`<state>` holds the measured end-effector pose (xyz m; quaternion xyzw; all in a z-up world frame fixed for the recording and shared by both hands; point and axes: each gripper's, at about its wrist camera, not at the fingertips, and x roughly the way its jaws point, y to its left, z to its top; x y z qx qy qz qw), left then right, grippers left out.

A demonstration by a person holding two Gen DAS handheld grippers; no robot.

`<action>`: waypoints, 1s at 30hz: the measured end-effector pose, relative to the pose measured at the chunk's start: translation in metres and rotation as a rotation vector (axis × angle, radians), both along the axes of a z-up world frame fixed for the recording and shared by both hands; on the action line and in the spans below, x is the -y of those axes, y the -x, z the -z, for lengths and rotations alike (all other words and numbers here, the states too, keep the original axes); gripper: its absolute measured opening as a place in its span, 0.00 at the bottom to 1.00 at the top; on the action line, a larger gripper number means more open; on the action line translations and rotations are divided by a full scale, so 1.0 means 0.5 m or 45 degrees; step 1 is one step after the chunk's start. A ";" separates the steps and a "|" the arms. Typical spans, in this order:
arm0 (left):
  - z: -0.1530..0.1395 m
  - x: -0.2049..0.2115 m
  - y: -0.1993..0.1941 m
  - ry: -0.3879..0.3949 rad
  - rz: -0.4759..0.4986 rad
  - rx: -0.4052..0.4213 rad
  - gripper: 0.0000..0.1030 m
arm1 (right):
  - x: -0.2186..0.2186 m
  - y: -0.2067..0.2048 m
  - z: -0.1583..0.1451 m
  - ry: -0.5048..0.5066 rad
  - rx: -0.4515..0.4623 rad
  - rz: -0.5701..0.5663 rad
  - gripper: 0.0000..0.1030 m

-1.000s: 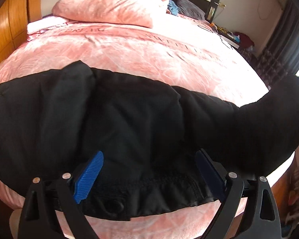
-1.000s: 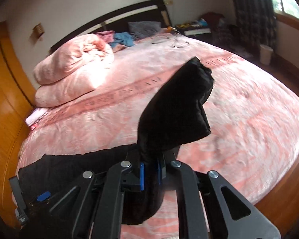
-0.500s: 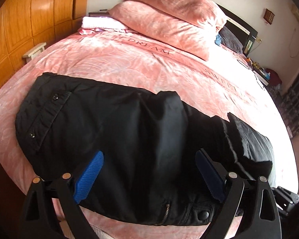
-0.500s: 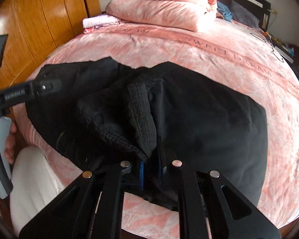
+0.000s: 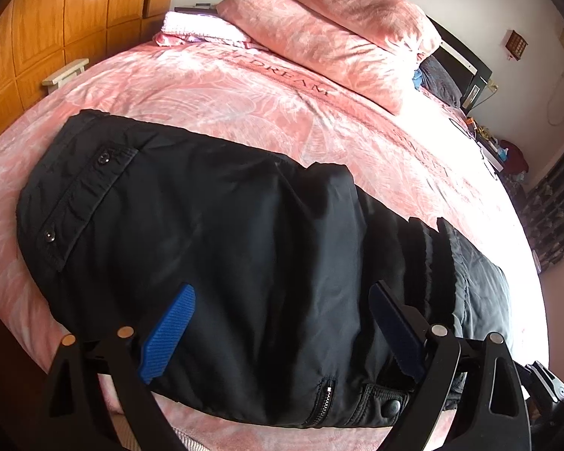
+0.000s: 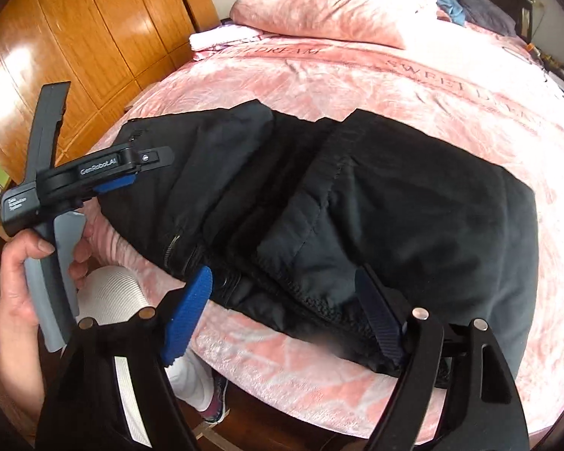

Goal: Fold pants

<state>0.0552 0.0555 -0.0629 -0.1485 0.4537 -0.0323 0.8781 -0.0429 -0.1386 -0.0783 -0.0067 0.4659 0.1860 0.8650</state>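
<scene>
Black pants (image 5: 225, 248) lie folded on the pink bed near its front edge, also in the right wrist view (image 6: 376, 206). A leg end with a hem lies folded over onto the waist part, by the zipper (image 5: 325, 391). My left gripper (image 5: 282, 323) is open and empty, just above the pants' near edge; it also shows at the left in the right wrist view (image 6: 116, 184). My right gripper (image 6: 285, 300) is open and empty, its jaws spread over the folded hem at the near edge.
The pink bedspread (image 5: 282, 112) covers the bed. Folded pink quilts (image 5: 338, 37) and a white towel (image 5: 199, 26) lie at the far end. A wooden wardrobe (image 6: 75, 45) stands to the left. The person's leg and shoe (image 6: 191, 376) are below the bed edge.
My right gripper carried the raised leg end over to the left, laid it onto the waist part and opened, letting go. The left gripper stayed open and drew back a little.
</scene>
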 end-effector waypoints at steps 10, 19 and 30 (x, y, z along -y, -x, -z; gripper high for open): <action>0.007 0.022 -0.004 -0.153 0.071 -0.042 0.92 | -0.012 -0.051 0.058 0.010 -0.126 0.061 0.26; 0.007 -0.010 -0.007 -0.268 0.092 -0.068 0.93 | -0.028 -0.036 0.000 -0.199 -0.082 -0.084 0.07; 0.013 -0.050 -0.009 -0.261 0.033 -0.096 0.93 | -0.093 -0.022 0.052 -0.202 -0.173 -0.253 0.43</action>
